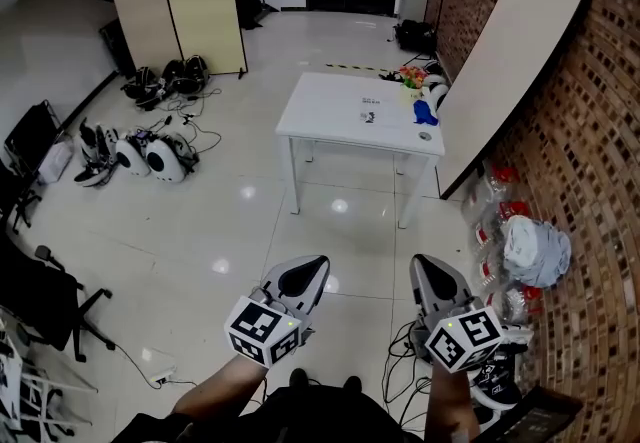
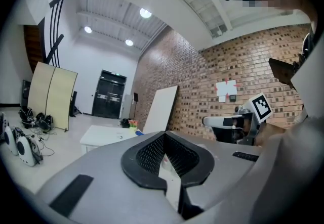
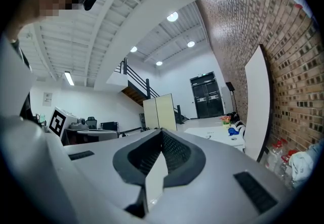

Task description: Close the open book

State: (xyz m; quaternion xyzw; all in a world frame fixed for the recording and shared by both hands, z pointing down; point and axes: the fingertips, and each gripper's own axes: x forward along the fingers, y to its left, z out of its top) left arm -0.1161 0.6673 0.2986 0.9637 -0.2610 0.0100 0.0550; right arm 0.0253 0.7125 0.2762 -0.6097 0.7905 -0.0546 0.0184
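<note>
Tiled floor, left hand-held gripper, right hand-held gripper, both closed, ceiling lamps gripper-views only

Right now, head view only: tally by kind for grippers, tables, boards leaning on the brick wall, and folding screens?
Grippers: 2 (left gripper, right gripper)
White table: 1
Leaning white board: 1
Folding screen: 1
Total: 5
</note>
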